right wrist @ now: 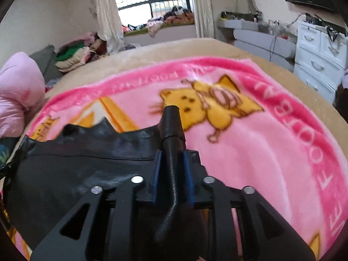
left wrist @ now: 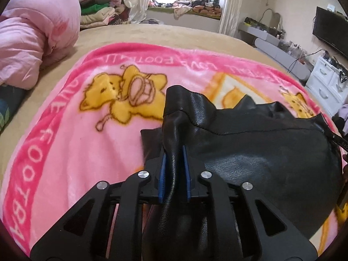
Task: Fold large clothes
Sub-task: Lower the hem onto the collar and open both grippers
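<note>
Two grippers pinch one black leather garment above the pink blanket.

Left gripper (left wrist: 174, 163) and right gripper (right wrist: 173, 169) are each clamped on a bunched edge of the garment (left wrist: 261, 152); the span between them runs left to right, sagging onto the blanket (left wrist: 65, 141), equally near both hands.

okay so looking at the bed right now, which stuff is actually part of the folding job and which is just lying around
Part of the job:
black leather garment
left gripper, shut on one edge of it
right gripper, shut on another edge
pink cartoon blanket, the surface under it

Just lying about:
pink quilt
clothes pile beyond the bed
white drawers
</note>
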{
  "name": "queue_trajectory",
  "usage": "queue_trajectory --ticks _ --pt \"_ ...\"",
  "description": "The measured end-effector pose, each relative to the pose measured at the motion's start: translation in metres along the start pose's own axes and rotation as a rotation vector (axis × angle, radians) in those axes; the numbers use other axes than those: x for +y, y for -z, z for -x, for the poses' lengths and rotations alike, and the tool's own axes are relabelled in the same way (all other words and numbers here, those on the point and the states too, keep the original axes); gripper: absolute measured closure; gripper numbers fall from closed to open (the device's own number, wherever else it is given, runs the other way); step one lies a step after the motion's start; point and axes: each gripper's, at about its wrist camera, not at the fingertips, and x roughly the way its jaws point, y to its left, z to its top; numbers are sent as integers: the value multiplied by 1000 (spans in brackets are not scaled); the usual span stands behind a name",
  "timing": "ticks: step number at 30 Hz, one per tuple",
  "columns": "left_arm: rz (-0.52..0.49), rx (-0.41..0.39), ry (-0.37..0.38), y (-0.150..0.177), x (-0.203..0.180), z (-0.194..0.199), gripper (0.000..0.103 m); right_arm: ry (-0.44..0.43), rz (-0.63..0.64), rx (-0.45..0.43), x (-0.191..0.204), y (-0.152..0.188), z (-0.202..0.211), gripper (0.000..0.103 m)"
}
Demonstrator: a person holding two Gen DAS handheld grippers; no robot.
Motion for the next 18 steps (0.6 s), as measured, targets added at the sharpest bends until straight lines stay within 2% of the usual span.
queue_trajectory --ticks 4,6,7,9,11,12,15,18 --pt "18 3 -11 1 6 -1 85 26 9 5 3 3 -1 70" --pt "30 4 -14 0 9 0 79 23 6 12 1 3 0 61" --pt "34 3 -16 0 9 1 76 32 -4 18 0 3 0 50" --pt "30 -13 -43 -3 10 8 72 33 -21 17 -4 2 3 47" --pt "32 -30 -61 -7 11 17 71 31 -23 11 -4 0 10 38" --pt "34 -44 -66 -9 11 22 71 37 -20 1 -3 -1 17 38" --pt "23 -95 -91 -17 7 44 59 32 13 -47 5 -4 36 35" --pt "13 -113 -47 -20 -5 61 51 8 64 -80 17 -5 53 35"
